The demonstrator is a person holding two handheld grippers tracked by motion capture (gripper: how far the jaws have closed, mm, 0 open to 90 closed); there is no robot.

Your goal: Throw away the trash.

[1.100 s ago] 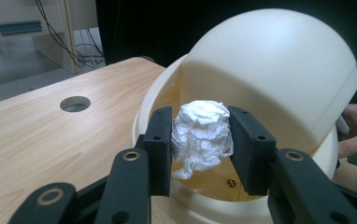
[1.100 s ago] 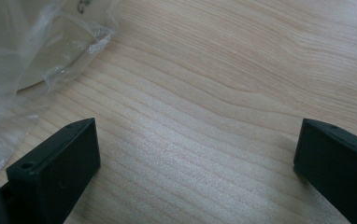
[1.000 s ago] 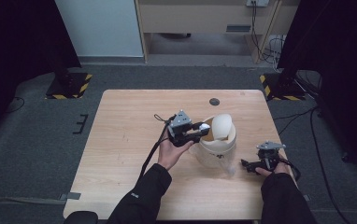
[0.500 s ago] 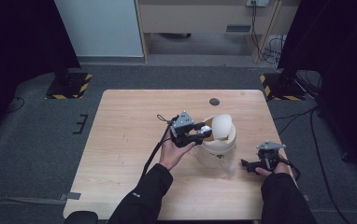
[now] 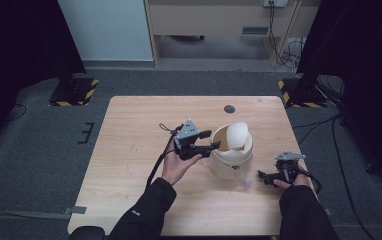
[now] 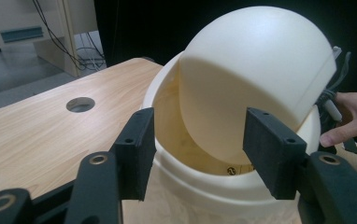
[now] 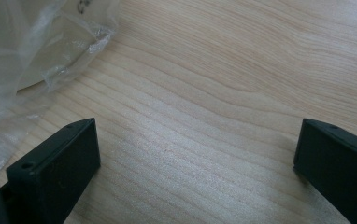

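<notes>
A cream round bin (image 5: 231, 162) stands right of the table's middle, and its domed swing lid (image 5: 238, 136) is tilted so the near side gapes. My left gripper (image 5: 213, 140) hovers at the bin's left rim and points at it. In the left gripper view the jaws (image 6: 197, 135) frame the lid (image 6: 256, 60) and rim without touching them. These jaws have just been opening and hold nothing. My right gripper (image 5: 265, 177) rests on the table right of the bin. It stands open (image 7: 195, 154) over bare wood.
Clear crumpled plastic (image 7: 36, 51) lies at the bin's foot, near my right gripper, and also appears in the high view (image 5: 246, 182). A round cable hole (image 5: 229, 109) sits near the table's far edge. The person's right fingers (image 6: 349, 119) appear behind the bin.
The left gripper's jaws have spread apart and it has drawn slightly back from the lid. The lid stays tilted. The right gripper has not moved.
</notes>
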